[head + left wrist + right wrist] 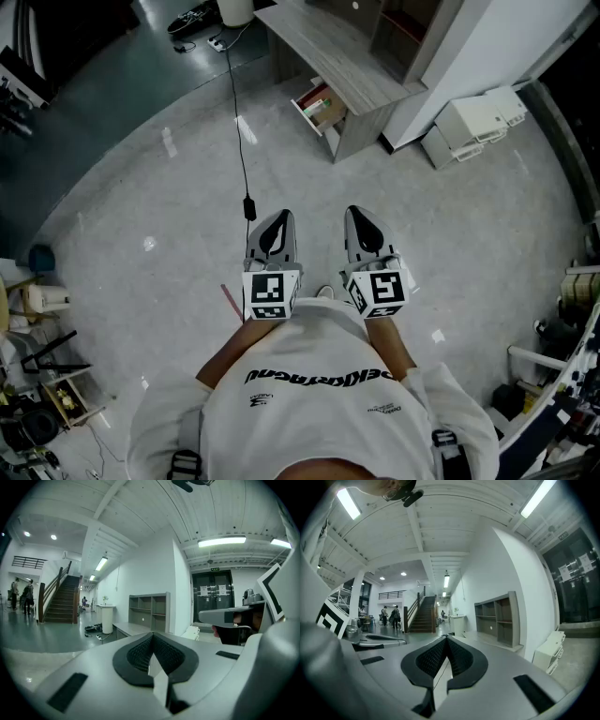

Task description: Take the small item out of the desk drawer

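Observation:
The grey desk (328, 47) stands far ahead across the floor, with one drawer (320, 108) pulled open. Small coloured items lie in the drawer, too small to tell apart. I hold both grippers close to my chest, pointing toward the desk and well short of it. The left gripper (278, 217) is shut with nothing between its pads (140, 651). The right gripper (357, 214) is also shut and empty, its pads (458, 654) meeting at the tip. The desk top (129, 629) and its shelf unit (150, 611) show beyond the left gripper's jaws.
A black cable (241, 141) runs over the floor from the desk to a plug (249, 206) just ahead of the left gripper. White boxes (478, 122) sit right of the desk by a wall. Cluttered gear (37, 375) lines the left edge. A staircase (423, 616) and people stand far off.

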`<state>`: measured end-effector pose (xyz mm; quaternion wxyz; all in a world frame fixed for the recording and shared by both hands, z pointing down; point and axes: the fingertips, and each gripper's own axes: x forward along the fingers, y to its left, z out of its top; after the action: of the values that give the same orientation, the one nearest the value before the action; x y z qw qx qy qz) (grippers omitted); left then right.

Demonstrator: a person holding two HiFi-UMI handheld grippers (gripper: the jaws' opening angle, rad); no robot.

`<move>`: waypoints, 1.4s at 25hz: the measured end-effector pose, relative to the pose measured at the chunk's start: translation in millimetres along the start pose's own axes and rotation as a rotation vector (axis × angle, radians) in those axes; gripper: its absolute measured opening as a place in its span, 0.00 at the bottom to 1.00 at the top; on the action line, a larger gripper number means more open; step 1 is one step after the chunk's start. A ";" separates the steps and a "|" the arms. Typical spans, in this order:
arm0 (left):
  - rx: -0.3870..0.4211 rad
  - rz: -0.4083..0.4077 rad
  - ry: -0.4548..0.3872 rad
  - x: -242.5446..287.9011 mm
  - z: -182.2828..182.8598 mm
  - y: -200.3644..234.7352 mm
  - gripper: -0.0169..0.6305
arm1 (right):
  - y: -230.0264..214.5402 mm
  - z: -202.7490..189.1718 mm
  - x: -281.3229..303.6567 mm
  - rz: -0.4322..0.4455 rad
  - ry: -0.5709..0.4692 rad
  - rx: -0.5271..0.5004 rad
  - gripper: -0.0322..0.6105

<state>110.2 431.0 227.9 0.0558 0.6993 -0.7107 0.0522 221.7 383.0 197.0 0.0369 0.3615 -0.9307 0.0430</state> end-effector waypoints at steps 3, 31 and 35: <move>0.010 0.002 0.007 2.8 -1.0 -12.6 0.05 | -12.6 2.3 -4.9 -0.007 -0.002 -0.003 0.10; 0.010 -0.006 0.049 87.7 -26.0 -25.6 0.05 | -75.6 -30.7 61.6 0.034 0.043 0.068 0.10; 0.002 -0.021 0.052 142.4 -20.2 15.5 0.05 | -87.3 -23.7 126.0 0.018 0.046 0.057 0.10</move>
<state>92.6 293.6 269.6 0.0742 0.7051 -0.7016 0.0706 188.9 237.0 237.8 0.0476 0.3531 -0.9311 0.0781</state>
